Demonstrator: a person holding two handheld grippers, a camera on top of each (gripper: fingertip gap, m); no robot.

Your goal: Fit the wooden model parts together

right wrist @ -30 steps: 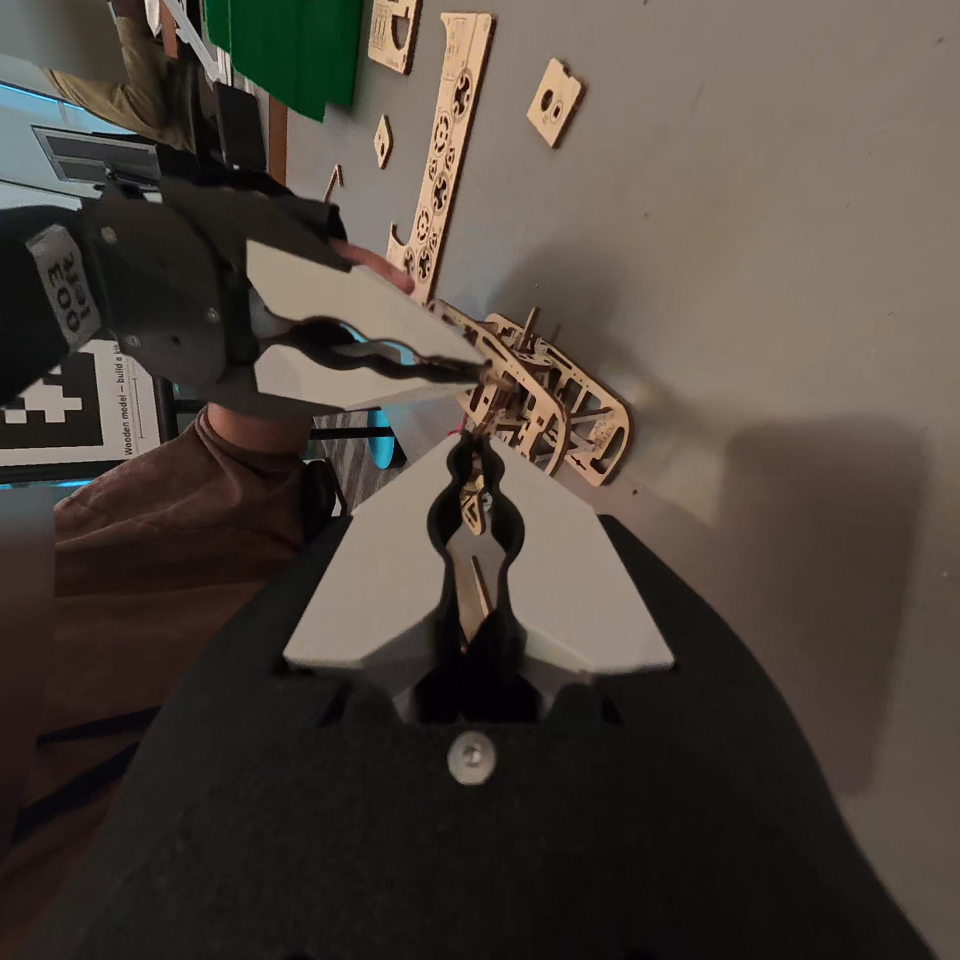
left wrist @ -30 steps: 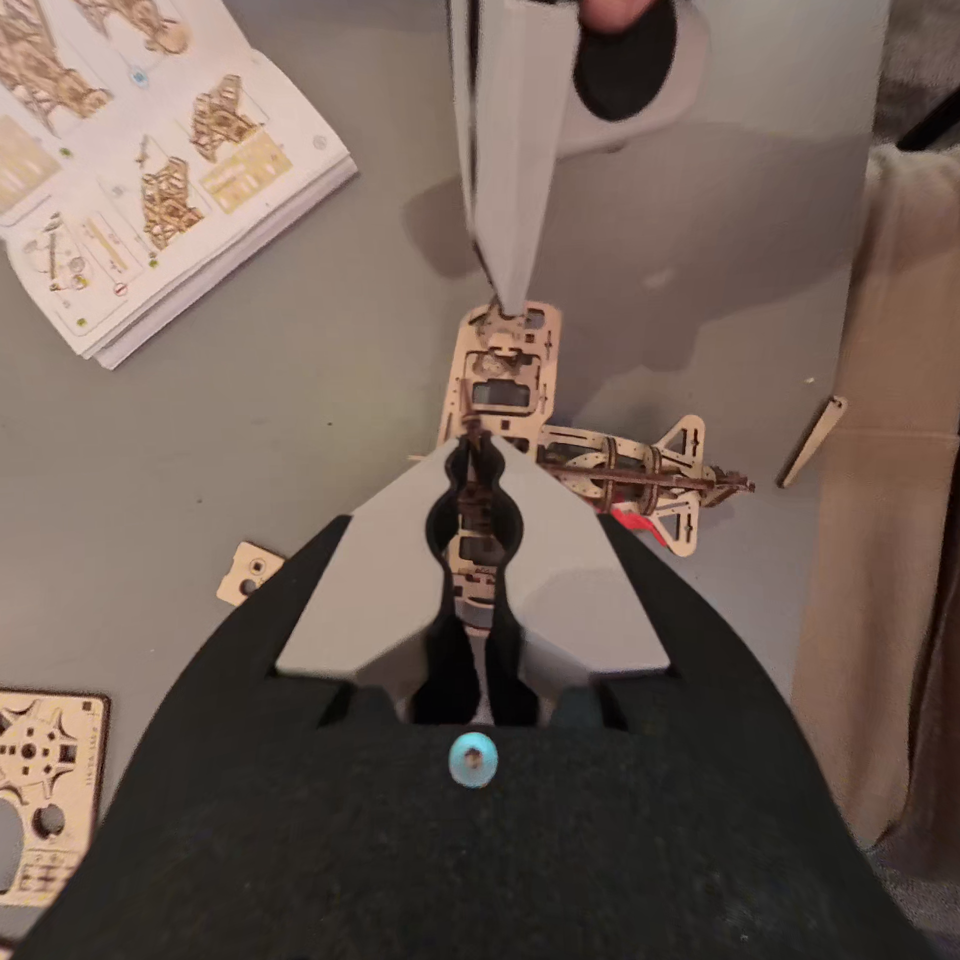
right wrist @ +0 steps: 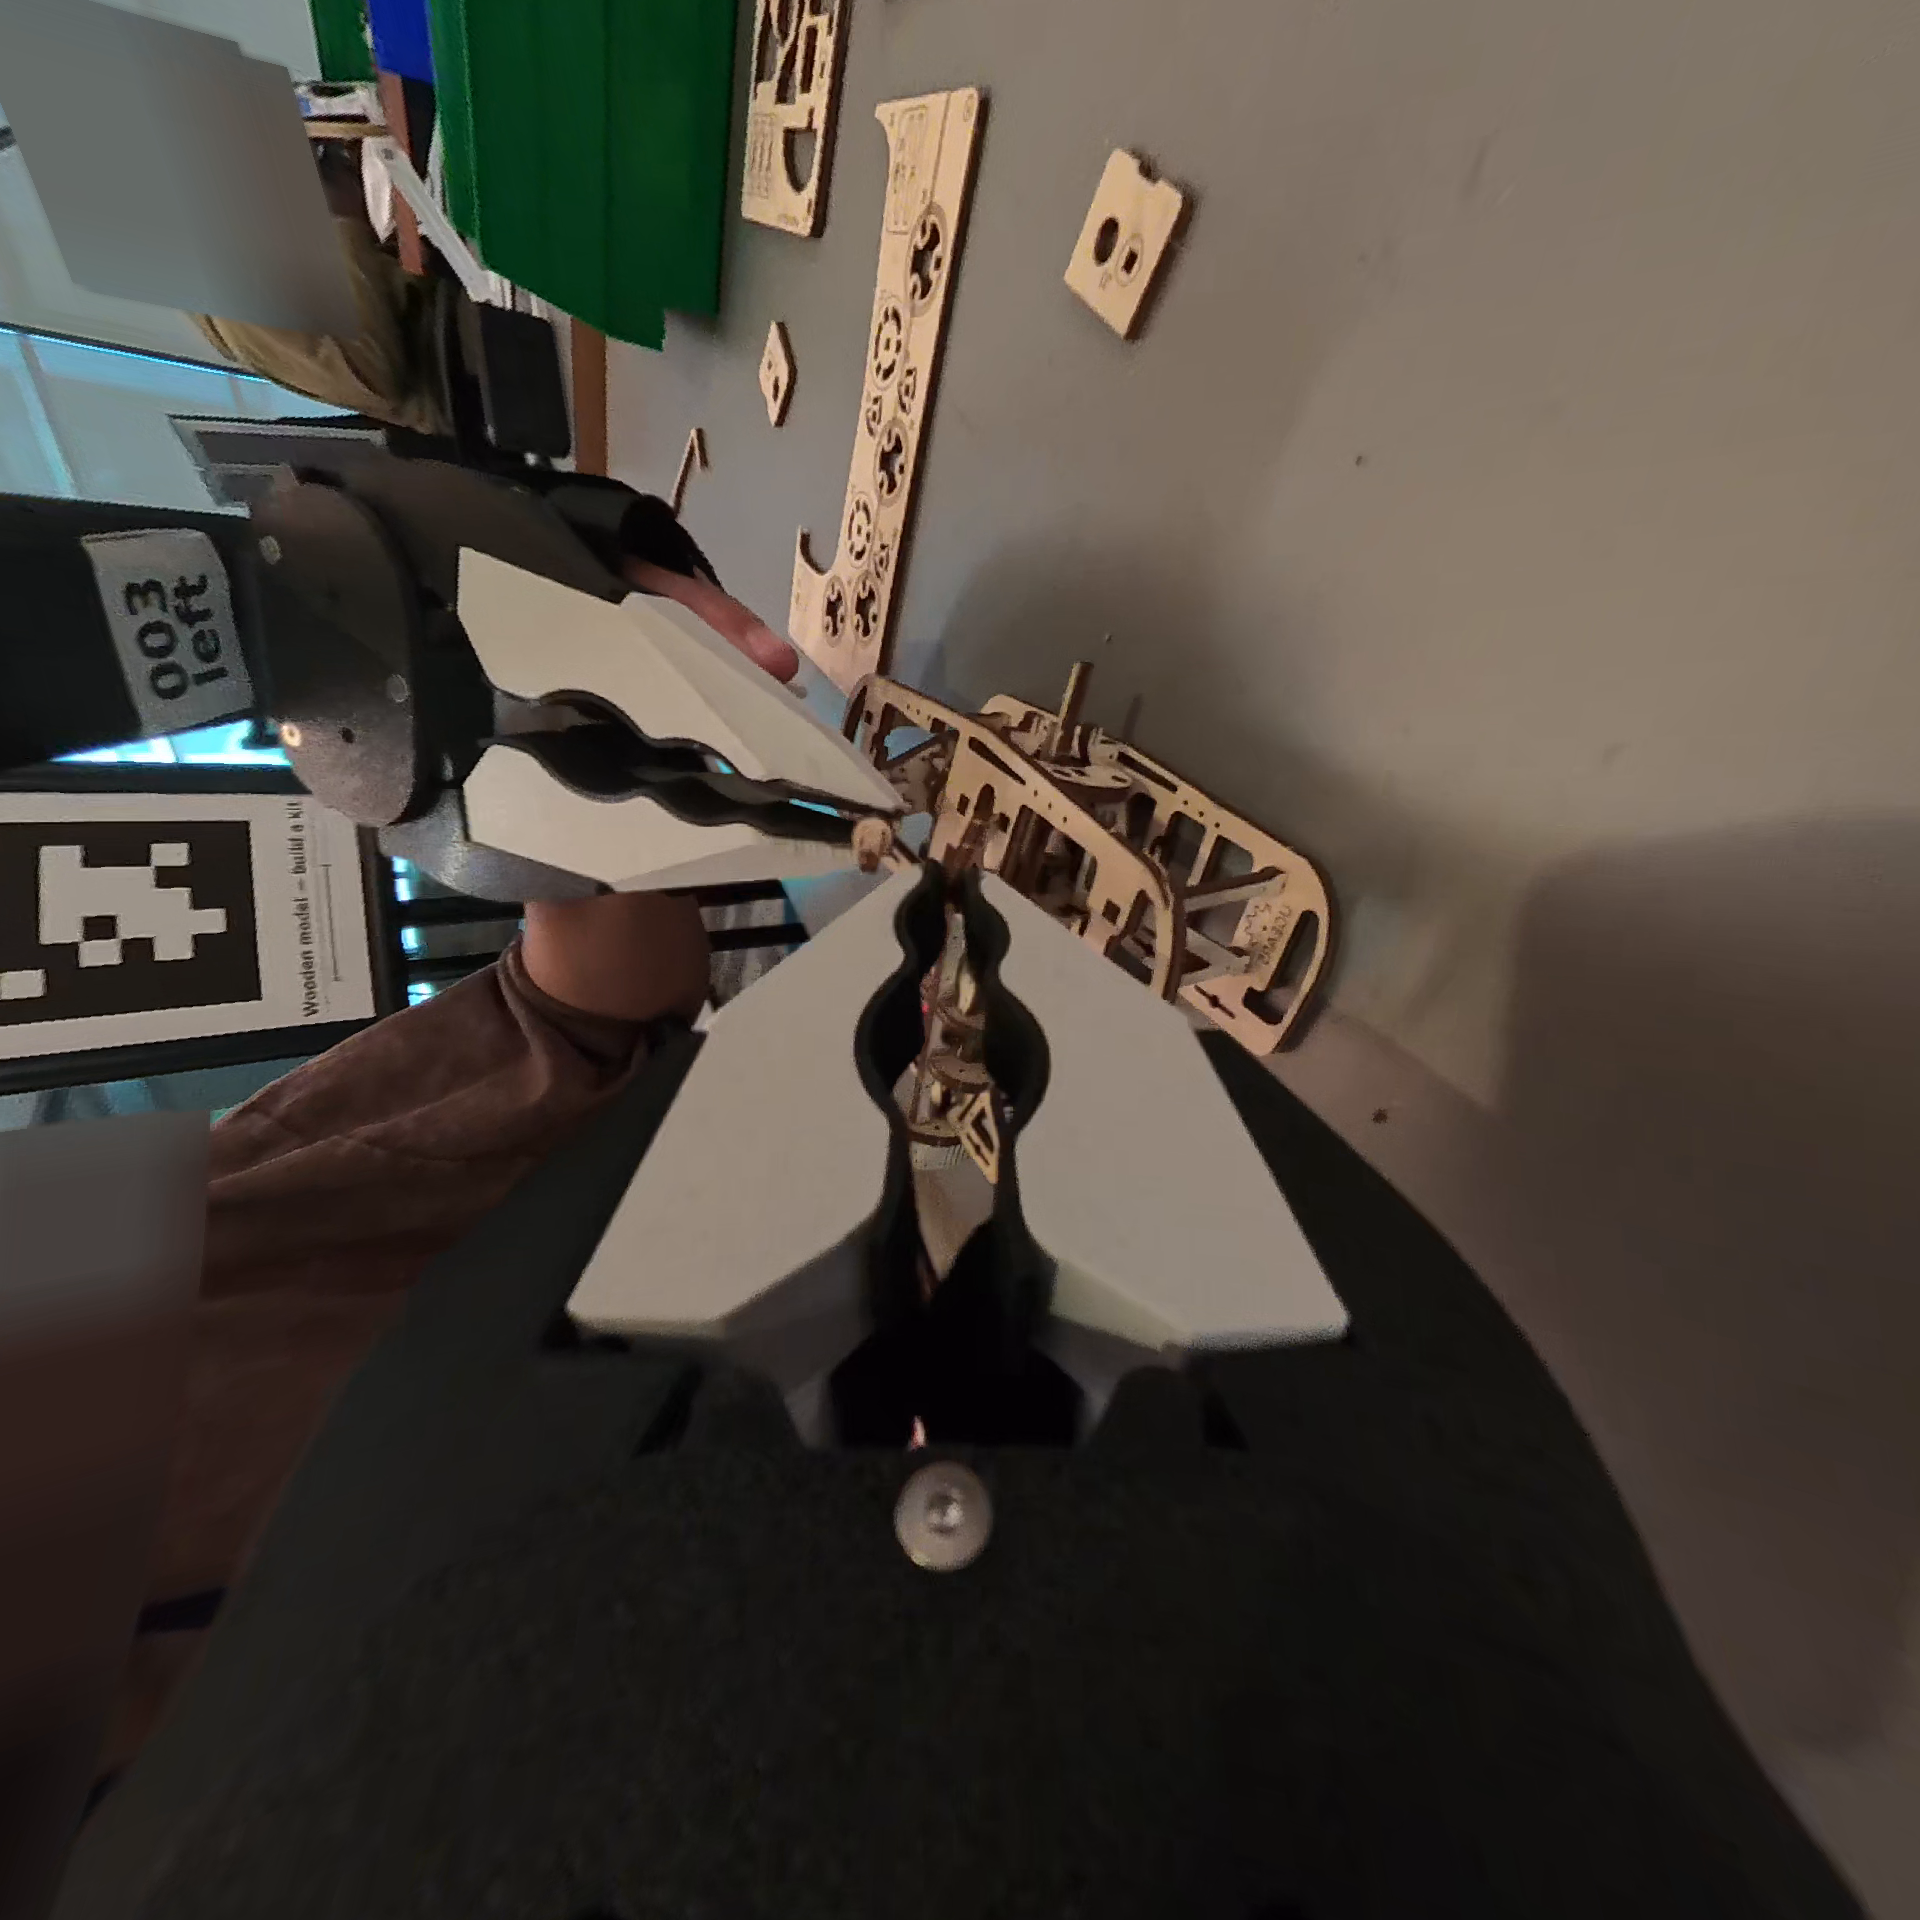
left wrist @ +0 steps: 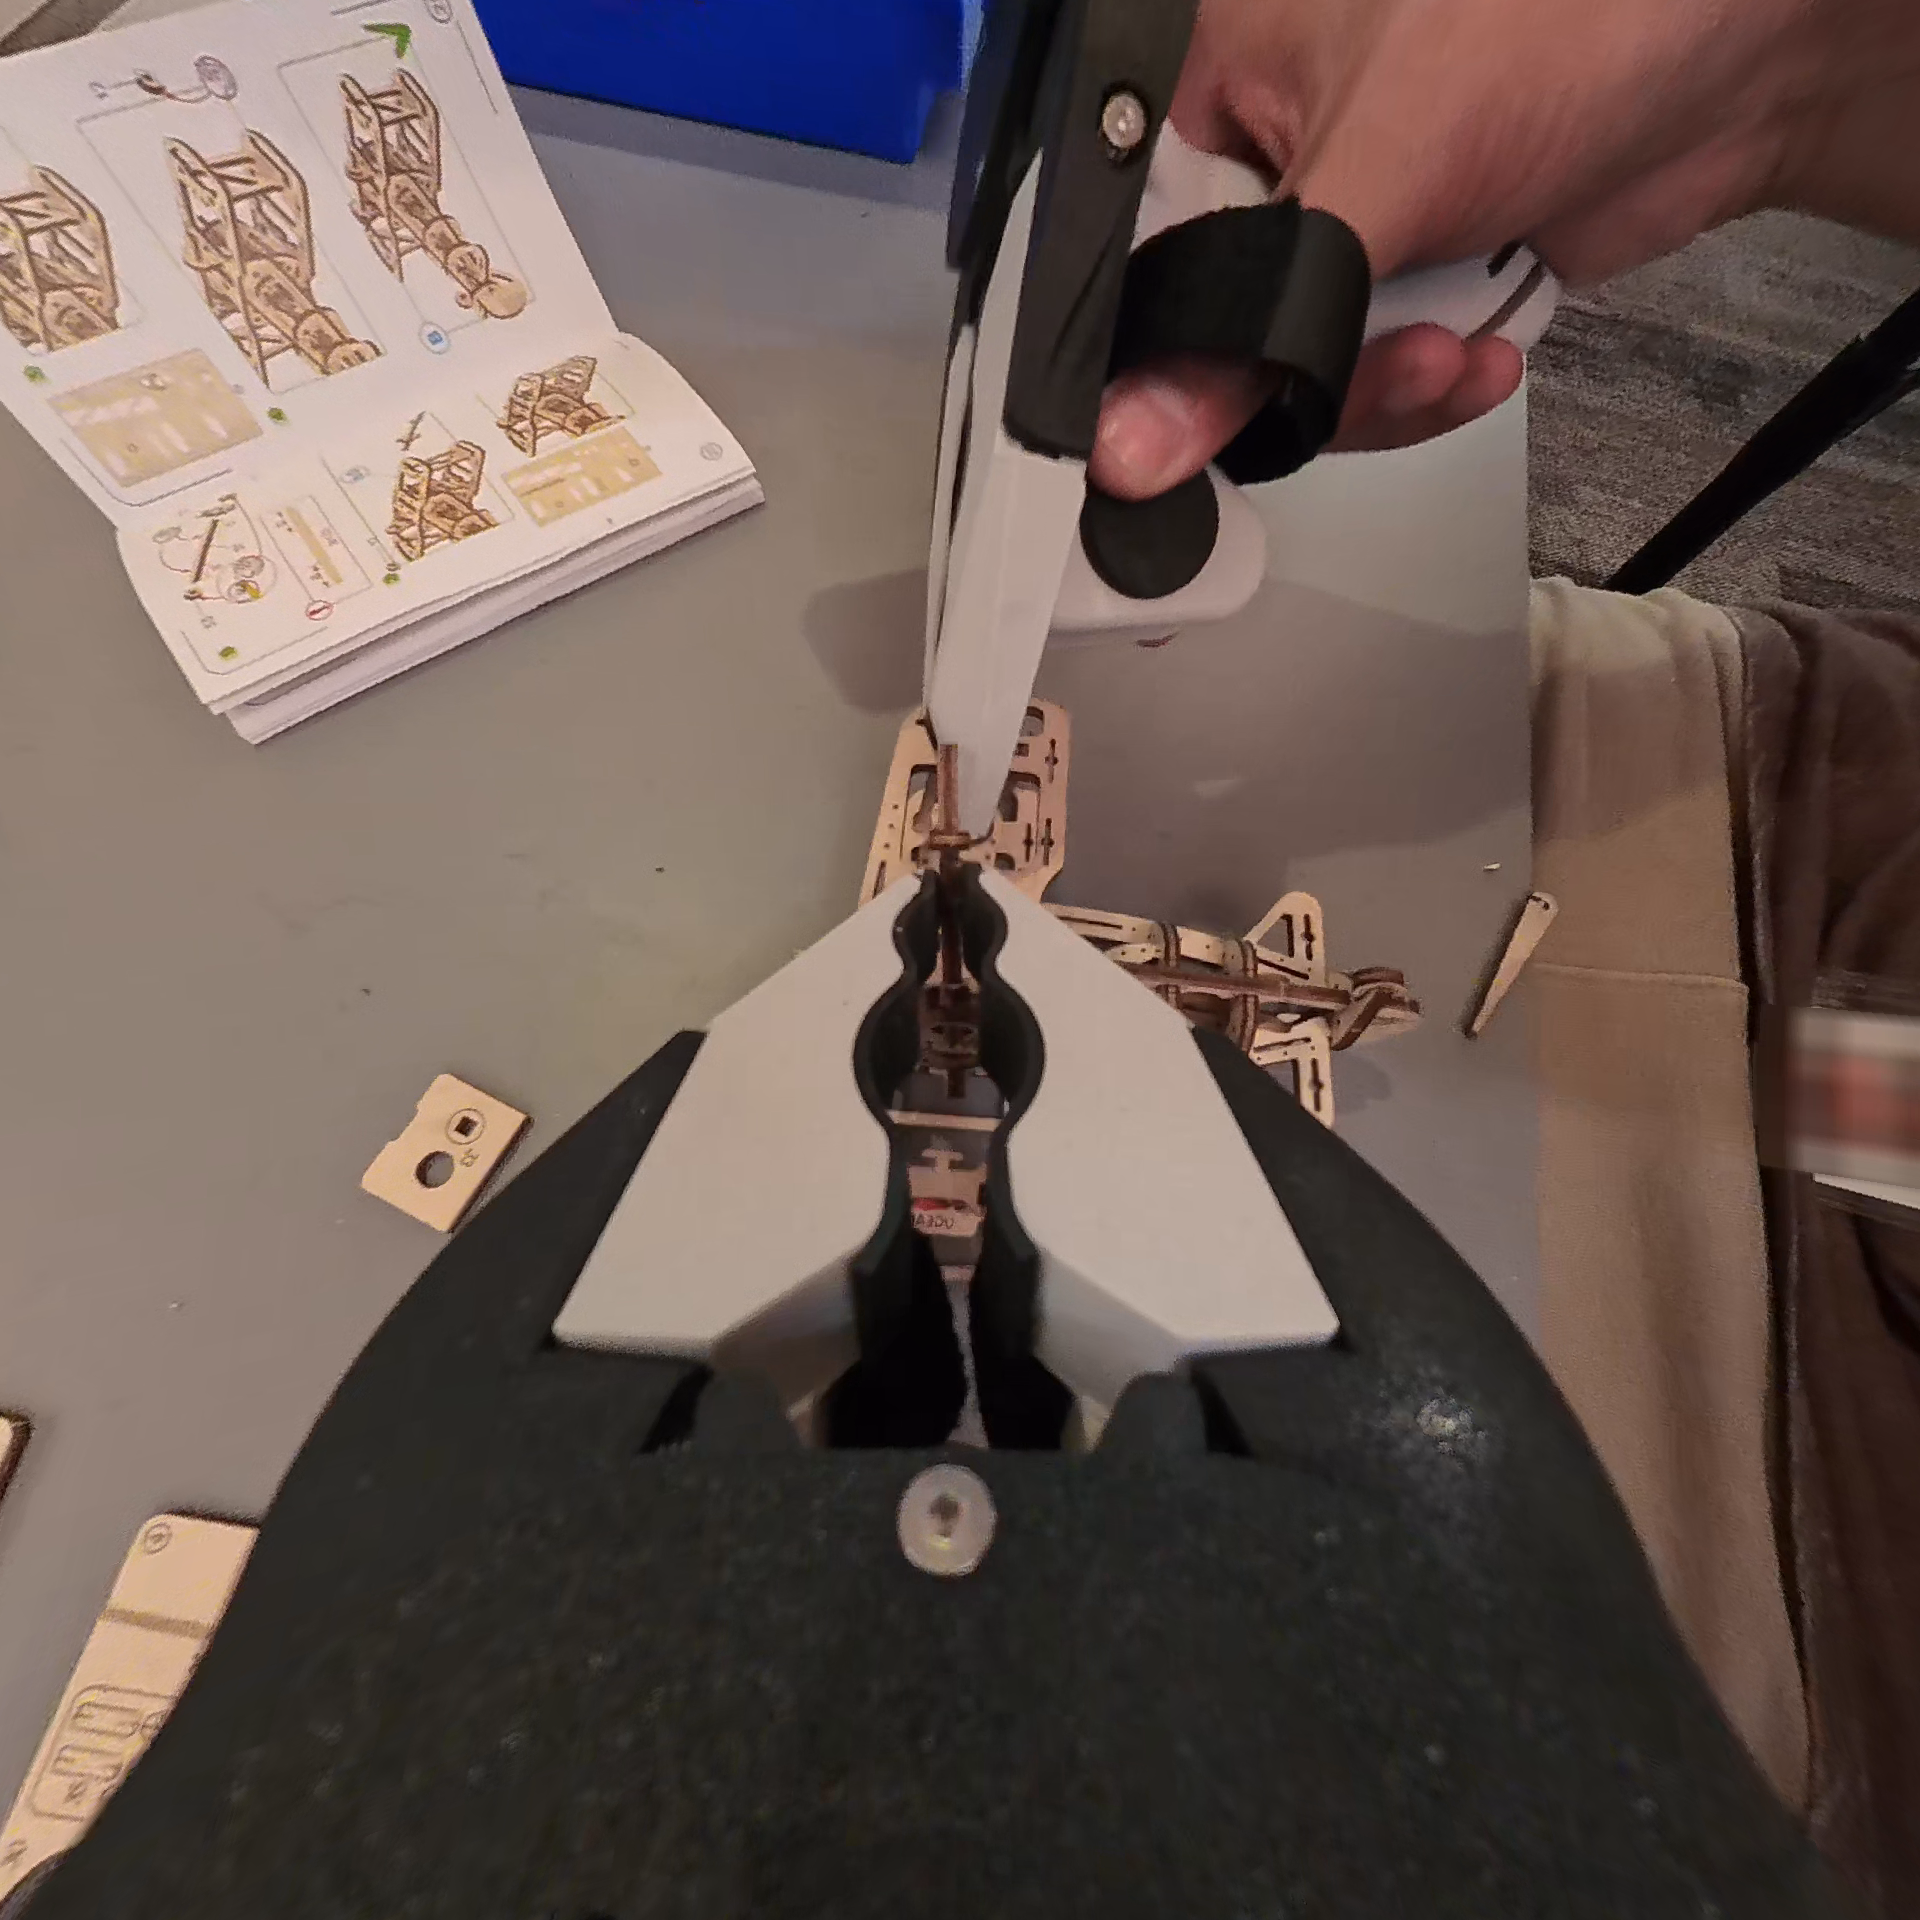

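Centrally, the wooden model (left wrist: 1226, 966) lies near the grey table's (left wrist: 416, 894) right edge, close to its front. Both grippers meet over a small shaft part (right wrist: 871, 837) at its frame. The left gripper (left wrist: 945, 883) is clamped on the frame's upper edge; the right gripper (right wrist: 945, 878) is closed on the shaft part. Compared with a second ago, the right gripper has drawn closer, suggesting insertion is under way. Outward lie the instruction booklet (left wrist: 343, 364) and a loose square plate (left wrist: 445, 1151).

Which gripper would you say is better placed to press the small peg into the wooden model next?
Left, probably: the left gripper pinches the small peg beside the wooden model, while the right gripper seems to brace it.
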